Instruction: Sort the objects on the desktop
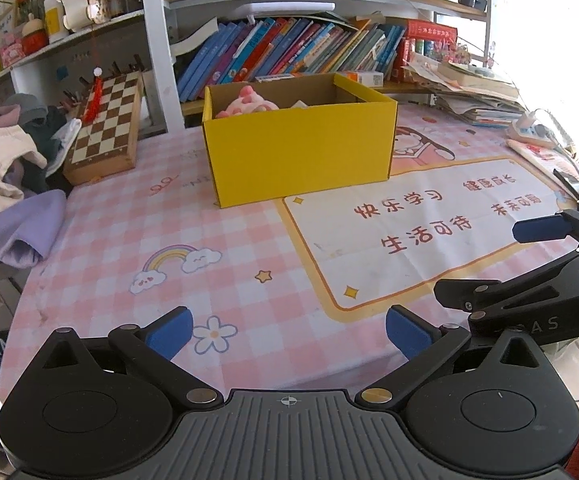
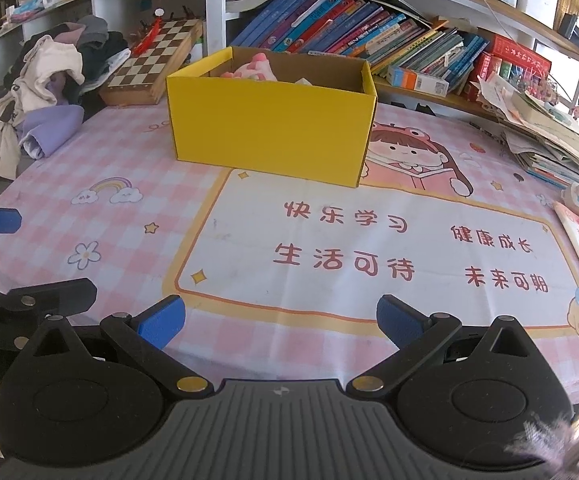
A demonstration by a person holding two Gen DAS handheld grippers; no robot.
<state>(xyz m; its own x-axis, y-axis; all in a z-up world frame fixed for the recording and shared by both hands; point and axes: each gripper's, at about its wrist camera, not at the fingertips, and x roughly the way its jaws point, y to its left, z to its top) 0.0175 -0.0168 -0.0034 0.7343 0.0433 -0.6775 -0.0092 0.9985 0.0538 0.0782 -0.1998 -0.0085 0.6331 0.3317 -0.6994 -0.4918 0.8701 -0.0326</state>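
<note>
Left wrist view: my left gripper [image 1: 287, 334] hovering spread wide, empty, near mat [image 1: 249, 280]. Right gripper [image 2: 281, 322] likewise spread, empty. Yellow box [image 1: 301, 148] sitting far centre, pink toy [image 1: 245, 102] inside, apparently sorted already.

Yellow box [image 2: 269, 128] on a pink-and-white checked table mat [image 2: 129, 152].
The mat carries a pastel rainbow [image 2: 107, 190], white clouds, a white flower, yellow stars and a white panel [image 2: 369, 248] edged in yellow with red characters. The box is brown inside and holds a pink-and-white soft toy [image 2: 255, 67]. The chessboard [image 2: 153, 60] has dark brown and cream squares in a tan wooden frame. The pile of clothes [image 2: 49, 92] is cream, lilac and grey. Both grippers are black with blue fingertips [image 2: 161, 322].
</note>
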